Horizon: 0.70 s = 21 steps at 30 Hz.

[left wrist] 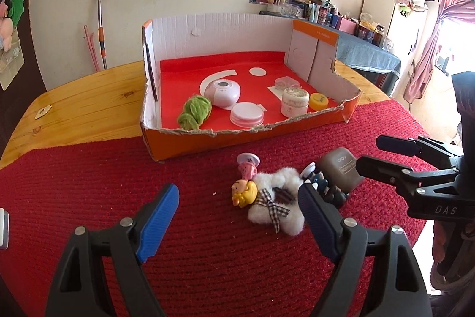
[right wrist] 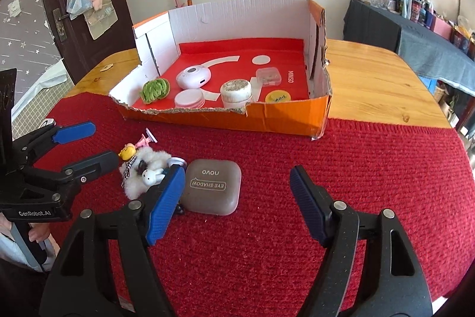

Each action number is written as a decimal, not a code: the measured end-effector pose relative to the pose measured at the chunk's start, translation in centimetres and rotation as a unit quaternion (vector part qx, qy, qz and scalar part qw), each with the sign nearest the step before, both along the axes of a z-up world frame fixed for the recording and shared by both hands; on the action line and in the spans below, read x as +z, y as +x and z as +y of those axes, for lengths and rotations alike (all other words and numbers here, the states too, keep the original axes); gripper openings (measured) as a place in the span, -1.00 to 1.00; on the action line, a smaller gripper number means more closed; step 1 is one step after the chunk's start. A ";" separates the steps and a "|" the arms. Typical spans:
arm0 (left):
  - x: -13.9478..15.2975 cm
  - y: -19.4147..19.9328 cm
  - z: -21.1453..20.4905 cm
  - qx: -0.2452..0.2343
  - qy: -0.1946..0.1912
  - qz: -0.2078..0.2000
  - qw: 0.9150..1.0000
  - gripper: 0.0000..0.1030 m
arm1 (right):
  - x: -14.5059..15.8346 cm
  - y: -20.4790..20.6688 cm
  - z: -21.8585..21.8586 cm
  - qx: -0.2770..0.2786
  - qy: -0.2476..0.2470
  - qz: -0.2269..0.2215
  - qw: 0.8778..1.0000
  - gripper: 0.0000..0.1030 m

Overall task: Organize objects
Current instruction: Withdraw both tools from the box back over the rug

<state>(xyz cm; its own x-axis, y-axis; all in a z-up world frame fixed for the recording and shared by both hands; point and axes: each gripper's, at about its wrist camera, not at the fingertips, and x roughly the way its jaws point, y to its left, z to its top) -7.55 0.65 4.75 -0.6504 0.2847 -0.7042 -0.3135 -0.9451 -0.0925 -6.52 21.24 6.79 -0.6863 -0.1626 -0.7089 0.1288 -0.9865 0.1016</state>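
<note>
Red mat [right wrist: 326, 168] on wooden table [right wrist: 371, 73]

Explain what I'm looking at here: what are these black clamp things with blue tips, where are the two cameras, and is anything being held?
These are two hand-held grippers, not a robot; each carries a fisheye camera looking along its fingers. One picture is from the left gripper, the other from the right gripper. Both are open and hold nothing. On the red mat lie a grey eye-shadow case, a fluffy white plush and small figurines. Behind stands an orange cardboard box already holding jars, lids and a green pompom.
</note>
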 end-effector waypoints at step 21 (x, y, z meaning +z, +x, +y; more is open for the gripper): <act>-1.8 -2.3 -2.0 0.015 -0.058 -0.017 0.998 0.64 | -1.7 0.3 -0.8 0.004 0.012 -0.020 1.000 0.54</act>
<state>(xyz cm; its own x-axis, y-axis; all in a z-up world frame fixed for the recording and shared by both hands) -9.83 -1.34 3.00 -0.6331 0.1810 -0.7526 -0.2830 -0.9591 0.0075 -6.19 20.39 5.08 -0.6560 -0.1508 -0.7396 0.1324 -0.9876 0.0839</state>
